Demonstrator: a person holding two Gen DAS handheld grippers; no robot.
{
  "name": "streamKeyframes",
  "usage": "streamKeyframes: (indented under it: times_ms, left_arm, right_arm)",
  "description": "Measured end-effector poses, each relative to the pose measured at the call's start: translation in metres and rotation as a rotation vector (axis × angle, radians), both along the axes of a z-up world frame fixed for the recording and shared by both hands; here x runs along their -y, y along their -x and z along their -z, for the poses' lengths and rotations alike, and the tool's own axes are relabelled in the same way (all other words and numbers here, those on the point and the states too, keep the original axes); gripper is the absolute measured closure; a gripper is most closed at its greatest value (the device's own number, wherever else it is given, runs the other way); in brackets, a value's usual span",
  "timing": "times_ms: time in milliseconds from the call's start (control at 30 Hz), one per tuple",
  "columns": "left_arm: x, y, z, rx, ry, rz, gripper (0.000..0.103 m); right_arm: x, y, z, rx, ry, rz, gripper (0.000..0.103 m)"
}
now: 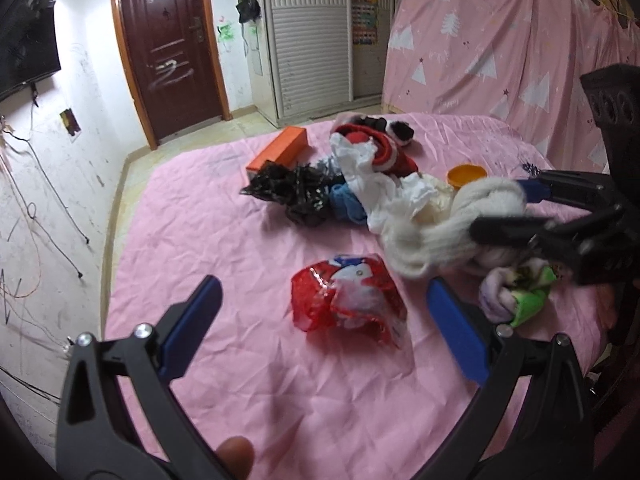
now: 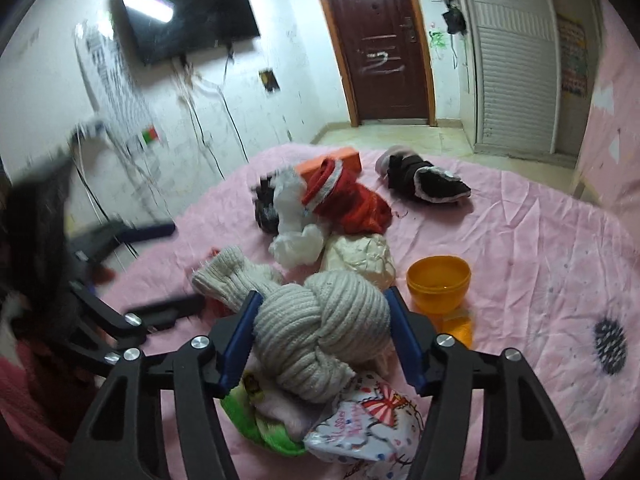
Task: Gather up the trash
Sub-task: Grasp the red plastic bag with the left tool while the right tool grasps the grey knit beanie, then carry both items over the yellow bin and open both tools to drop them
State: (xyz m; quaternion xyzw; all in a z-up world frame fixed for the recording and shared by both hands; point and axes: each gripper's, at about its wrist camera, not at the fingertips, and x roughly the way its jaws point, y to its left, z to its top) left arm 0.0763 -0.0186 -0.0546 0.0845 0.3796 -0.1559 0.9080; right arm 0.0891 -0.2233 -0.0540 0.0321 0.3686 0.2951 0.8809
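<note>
On a bed (image 1: 248, 380) covered with a creased pink sheet, the left gripper (image 1: 324, 332) hangs with its blue-padded fingers (image 1: 192, 324) spread wide and holding nothing, and a crumpled red and clear plastic wrapper (image 1: 348, 300) lies on the sheet just ahead, between the two fingers as the left wrist view frames it but not touched by either. The right gripper (image 2: 322, 338) has its fingers (image 2: 240, 340) pressed against both sides of a knotted cream knit garment (image 2: 320, 320), clenched on it; in the left wrist view the same gripper (image 1: 508, 216) comes in from the right edge with the white knit bundle (image 1: 452, 224) at its tips. Beneath and just in front of the knit bundle in the right wrist view lie a green and pink piece of fabric (image 2: 260, 420) and a printed white plastic bag (image 2: 368, 424). Behind it sit a cream crumpled bag (image 2: 360, 260), an orange plastic bowl (image 2: 438, 280) just to the right, a white crumpled plastic bag (image 2: 296, 232), a red knit garment (image 2: 352, 200) and an orange box (image 2: 340, 160) farther back. A black and white garment (image 2: 424, 180) lies apart toward the far side of the bed. The left wrist view also shows a crumpled black plastic bag (image 1: 292, 192) and a blue cloth (image 1: 344, 200) beside the pile.
</note>
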Motion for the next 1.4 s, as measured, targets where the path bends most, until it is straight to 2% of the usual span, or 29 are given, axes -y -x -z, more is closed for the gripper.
streamKeyframes:
  times_ms: [133,233,267,300,400,467,633,800,1000,1200,1400]
  left_arm:
    - [0.004,-0.009,0.004,-0.034,0.008,0.009,0.006]
    - [0.010,-0.015,0.008,-0.067,0.010,0.027,0.014]
    - [0.013,-0.015,0.009,-0.071,0.005,0.029,0.024]
    - [0.016,-0.016,0.010,-0.076,-0.001,0.031,0.038]
    - [0.019,-0.019,0.014,-0.085,-0.009,0.008,0.059]
    - [0.020,-0.017,0.014,-0.075,-0.015,-0.007,0.062]
    - [0.024,-0.010,0.003,-0.048,0.001,-0.019,0.064]
    - [0.036,0.003,-0.024,0.014,0.010,-0.008,0.064]
    - [0.076,0.015,-0.061,0.092,0.016,0.063,0.064]
    - [0.143,0.025,-0.089,0.120,0.049,0.181,0.064]
    - [0.228,0.026,-0.099,0.073,0.085,0.321,0.064]
  right_arm:
    - [0.023,-0.002,-0.009,-0.007,-0.157,0.014,0.048]
    - [0.036,0.002,-0.019,0.004,-0.241,0.015,0.048]
    - [0.039,0.003,-0.022,0.014,-0.245,0.020,0.048]
    - [0.042,0.005,-0.025,0.026,-0.250,0.027,0.048]
    - [0.050,0.009,-0.035,0.047,-0.266,0.041,0.047]
    - [0.057,0.013,-0.037,0.065,-0.263,0.061,0.047]
    - [0.078,0.022,-0.038,0.092,-0.282,0.125,0.047]
    - [0.113,0.033,-0.039,0.128,-0.294,0.213,0.047]
    - [0.167,0.055,-0.039,0.180,-0.267,0.367,0.047]
    - [0.232,0.087,-0.032,0.241,-0.186,0.588,0.047]
    - [0.290,0.111,-0.006,0.229,-0.131,0.776,0.047]
